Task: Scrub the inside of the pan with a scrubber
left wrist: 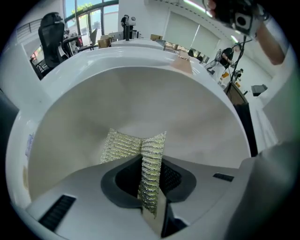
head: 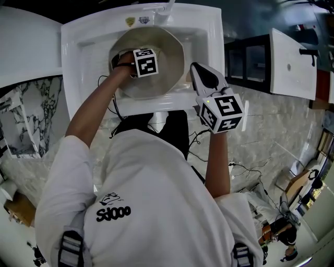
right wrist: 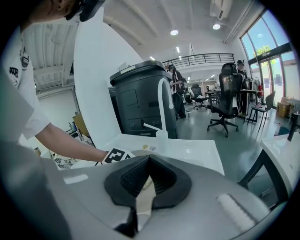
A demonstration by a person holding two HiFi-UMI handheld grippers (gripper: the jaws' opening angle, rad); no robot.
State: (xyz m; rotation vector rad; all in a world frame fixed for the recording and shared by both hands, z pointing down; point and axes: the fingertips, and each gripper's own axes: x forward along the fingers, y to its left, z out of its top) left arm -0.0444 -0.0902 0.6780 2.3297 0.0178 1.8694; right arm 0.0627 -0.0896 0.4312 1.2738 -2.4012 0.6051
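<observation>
A wide cream pan (head: 167, 57) lies in the white sink (head: 78, 47). My left gripper (head: 121, 58) reaches down into the pan at its left side, mostly hidden under its marker cube. In the left gripper view the left gripper (left wrist: 150, 140) is shut on a folded silver-gold mesh scrubber (left wrist: 124, 147), which rests against the pan's inner wall (left wrist: 140, 98). My right gripper (head: 194, 68) hovers over the sink's front right rim, apart from the pan. In its own view the right gripper (right wrist: 147, 159) has its jaws together with nothing held.
A white faucet (head: 166, 9) rises at the sink's back edge, also seen as faucet (right wrist: 162, 98). A second white basin (head: 292, 62) stands to the right. Cables (head: 245, 169) trail on the marble floor. A dark bin (right wrist: 140, 103) stands behind the sink.
</observation>
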